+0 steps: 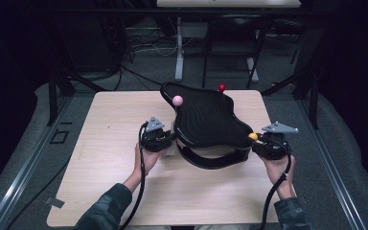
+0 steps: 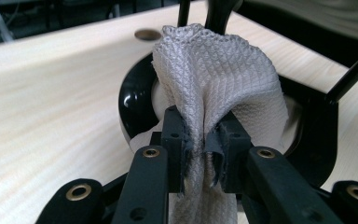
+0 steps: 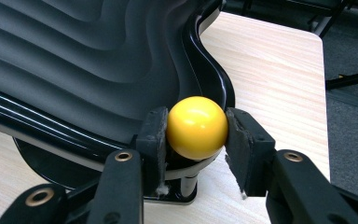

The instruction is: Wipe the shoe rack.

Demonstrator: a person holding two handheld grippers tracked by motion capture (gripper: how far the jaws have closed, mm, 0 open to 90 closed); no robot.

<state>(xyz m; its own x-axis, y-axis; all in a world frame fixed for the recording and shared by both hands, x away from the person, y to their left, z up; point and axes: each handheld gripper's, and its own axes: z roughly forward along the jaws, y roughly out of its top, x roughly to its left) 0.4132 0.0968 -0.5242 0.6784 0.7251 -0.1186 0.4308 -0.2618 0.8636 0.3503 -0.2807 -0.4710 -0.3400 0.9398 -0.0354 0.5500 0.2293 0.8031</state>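
Left gripper (image 2: 200, 144) we note clenched on a bunched grey cloth (image 2: 214, 79), with the black wavy tray (image 1: 206, 120) just beyond its jaws, toward the right gripper (image 3: 196, 135). That one grasps the yellow knob (image 3: 197, 127) at the tray's opposite end; our cloth hand sits nearer the glossy base (image 2: 135, 100).

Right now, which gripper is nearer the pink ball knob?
Left. The left gripper sits just below the pink ball knob; the right gripper clamps the yellow ball knob, across the tray.

pale grey waffle-weave cloth (image 2: 219, 79), yellow ball (image 3: 197, 127), ridged black tray (image 1: 206, 122).
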